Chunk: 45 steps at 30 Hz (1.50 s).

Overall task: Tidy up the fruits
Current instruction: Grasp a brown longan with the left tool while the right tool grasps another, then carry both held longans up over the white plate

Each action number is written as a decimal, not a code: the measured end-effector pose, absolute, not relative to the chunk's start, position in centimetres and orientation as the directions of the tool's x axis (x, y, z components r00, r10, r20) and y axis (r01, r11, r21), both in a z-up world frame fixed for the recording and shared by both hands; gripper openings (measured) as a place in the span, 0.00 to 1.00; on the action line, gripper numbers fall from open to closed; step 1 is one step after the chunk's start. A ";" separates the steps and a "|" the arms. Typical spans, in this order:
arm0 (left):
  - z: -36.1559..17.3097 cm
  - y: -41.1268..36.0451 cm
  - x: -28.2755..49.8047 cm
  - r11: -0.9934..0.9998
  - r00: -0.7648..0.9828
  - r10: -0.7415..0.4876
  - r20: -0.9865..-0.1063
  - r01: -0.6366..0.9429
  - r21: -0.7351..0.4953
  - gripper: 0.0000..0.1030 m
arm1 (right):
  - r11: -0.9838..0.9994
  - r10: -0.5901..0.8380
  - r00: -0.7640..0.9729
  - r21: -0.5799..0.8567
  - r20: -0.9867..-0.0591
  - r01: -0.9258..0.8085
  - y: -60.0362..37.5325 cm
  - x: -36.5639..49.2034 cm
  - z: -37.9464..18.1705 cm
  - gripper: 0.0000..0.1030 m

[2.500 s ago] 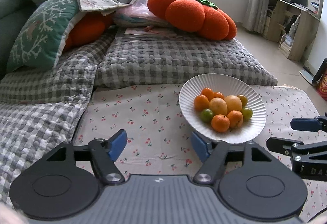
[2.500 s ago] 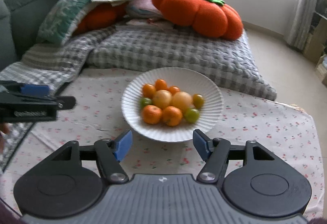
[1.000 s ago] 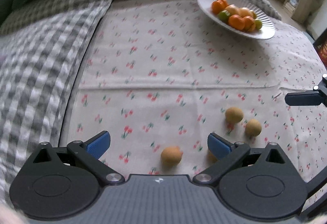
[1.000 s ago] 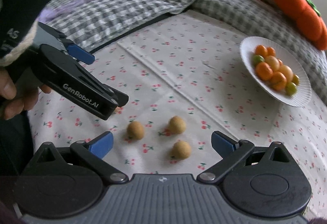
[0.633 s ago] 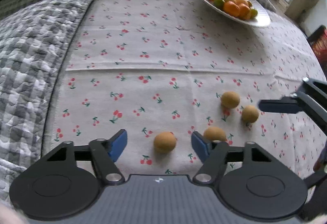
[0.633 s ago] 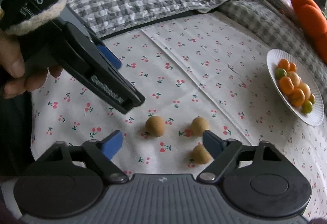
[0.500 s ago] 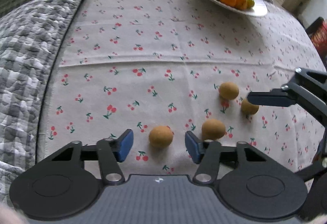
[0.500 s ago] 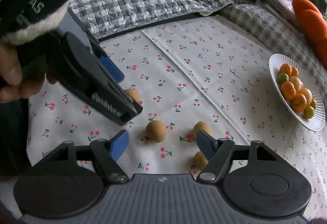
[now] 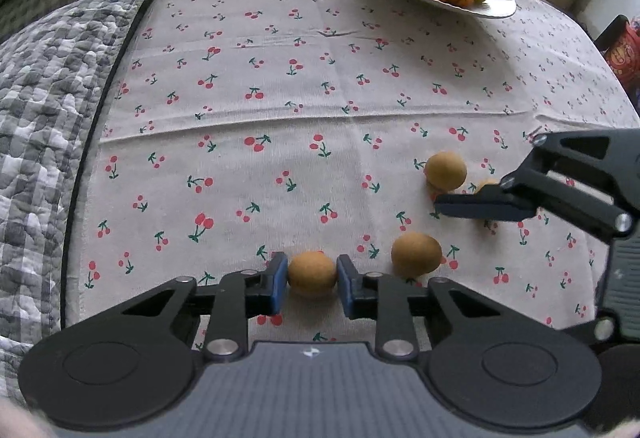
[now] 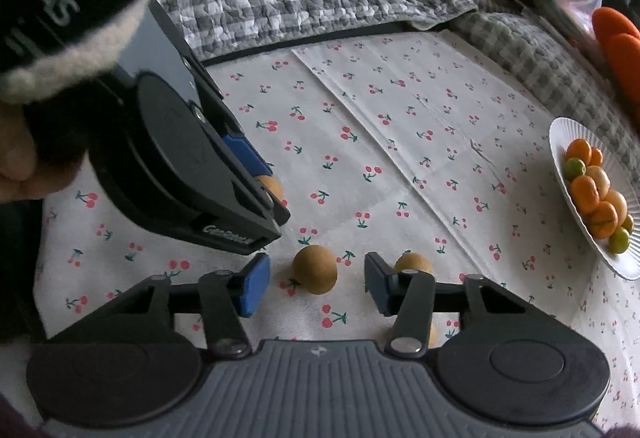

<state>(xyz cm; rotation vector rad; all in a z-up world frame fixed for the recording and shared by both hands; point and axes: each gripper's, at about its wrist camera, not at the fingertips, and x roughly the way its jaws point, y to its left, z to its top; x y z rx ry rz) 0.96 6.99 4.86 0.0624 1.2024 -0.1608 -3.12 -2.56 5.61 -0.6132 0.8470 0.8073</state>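
Clamping a brown round fruit (image 9: 312, 274): left gripper (image 9: 312, 280) has both blue pads touching its sides, fruit sitting on the cherry-print cloth (image 9: 280, 86). Right gripper (image 10: 316, 284) has its jaws apart around a second brown fruit (image 10: 315, 269), pads clear of it on both sides. Two more brown fruits (image 9: 445, 170) lie close by on the cloth near the right gripper. White ribbed plate (image 9: 492, 8) with oranges and green citrus sits well apart at the far end. Grey checked quilt (image 9: 48, 78) borders the cloth.
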 end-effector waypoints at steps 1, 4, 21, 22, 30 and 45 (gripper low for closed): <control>4.9 7.0 1.0 0.987 0.351 -0.091 -0.932 0.158 -0.037 0.17 | 0.558 0.366 0.407 -0.153 -0.837 -0.815 -2.5 -3.0 5.5 0.40; 4.8 6.9 1.0 0.986 0.355 -0.087 -0.931 0.164 -0.030 0.16 | 0.549 0.358 0.397 -0.153 -0.845 -0.822 -2.4 -3.0 5.3 0.28; 5.6 6.9 1.1 0.986 0.374 -0.104 -0.922 0.162 -0.045 0.16 | 0.557 0.320 0.405 -0.175 -0.857 -0.812 -2.2 -3.4 5.7 0.22; 5.6 6.9 1.2 0.986 0.376 -0.103 -0.921 0.159 -0.046 0.16 | 0.564 0.319 0.407 -0.174 -0.856 -0.808 -2.2 -3.3 5.8 0.22; 6.8 7.4 1.6 0.990 0.404 -0.113 -0.908 0.125 -0.068 0.16 | 0.613 0.303 0.422 -0.164 -0.855 -0.773 -2.8 -2.7 6.4 0.22; 9.5 7.0 3.5 0.991 0.461 -0.132 -0.878 0.063 -0.116 0.16 | 0.705 0.300 0.519 -0.181 -0.801 -0.686 -5.5 0.1 9.1 0.22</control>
